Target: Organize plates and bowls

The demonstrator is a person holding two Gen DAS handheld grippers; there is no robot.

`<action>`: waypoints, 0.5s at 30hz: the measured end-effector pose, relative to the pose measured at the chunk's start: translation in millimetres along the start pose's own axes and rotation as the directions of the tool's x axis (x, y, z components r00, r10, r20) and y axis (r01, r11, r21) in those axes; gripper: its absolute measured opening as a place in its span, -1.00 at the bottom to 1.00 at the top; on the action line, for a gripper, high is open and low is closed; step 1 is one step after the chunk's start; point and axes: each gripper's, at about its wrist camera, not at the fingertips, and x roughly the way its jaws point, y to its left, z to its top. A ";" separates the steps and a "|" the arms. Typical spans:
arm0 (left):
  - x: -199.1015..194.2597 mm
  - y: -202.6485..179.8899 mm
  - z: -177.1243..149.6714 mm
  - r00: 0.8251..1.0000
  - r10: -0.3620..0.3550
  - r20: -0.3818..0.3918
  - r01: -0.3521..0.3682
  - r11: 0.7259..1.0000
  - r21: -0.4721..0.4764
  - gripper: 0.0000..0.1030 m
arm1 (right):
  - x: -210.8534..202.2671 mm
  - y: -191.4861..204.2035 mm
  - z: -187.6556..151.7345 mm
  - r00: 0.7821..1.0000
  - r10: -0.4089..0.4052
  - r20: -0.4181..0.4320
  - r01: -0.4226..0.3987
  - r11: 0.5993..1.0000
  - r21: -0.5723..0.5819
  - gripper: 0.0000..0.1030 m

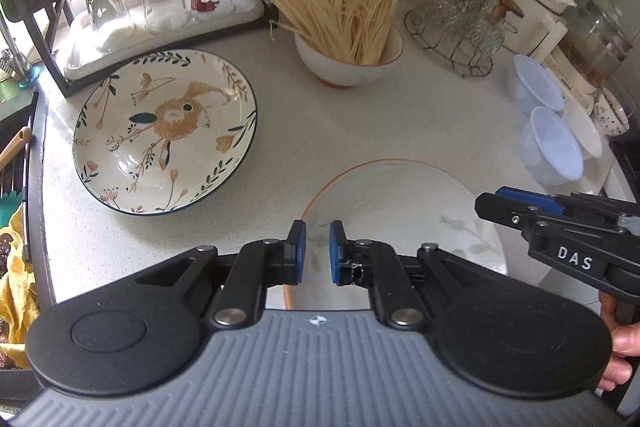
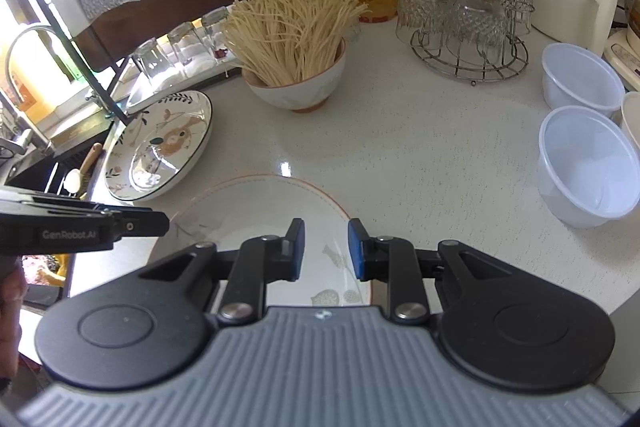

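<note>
On the counter (image 2: 400, 155) nearest both cameras lies a white plate (image 2: 256, 203), orange-rimmed. Left claw (image 1: 318, 251) hovers over its left edge, jaws slightly apart, gripping nothing. Right claw (image 2: 326, 249) hovers over it, jaws spread, empty. Rabbit plate (image 1: 164, 131) sits to the left; noodle bowl (image 1: 348, 63) behind.
</note>
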 end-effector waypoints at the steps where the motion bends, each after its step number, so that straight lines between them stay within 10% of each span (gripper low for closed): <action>1: -4.2 -2.4 0.7 1.000 -0.002 0.007 0.002 1.000 0.000 -0.75 | -2.7 -0.1 1.4 1.000 0.002 0.007 -0.002 1.000 -0.003 -0.48; 15: -76.8 -34.3 -17.5 0.991 0.020 0.130 -0.015 0.999 -0.032 -0.75 | -43.2 -4.8 8.0 0.996 0.033 0.087 -0.033 0.999 0.000 -0.45</action>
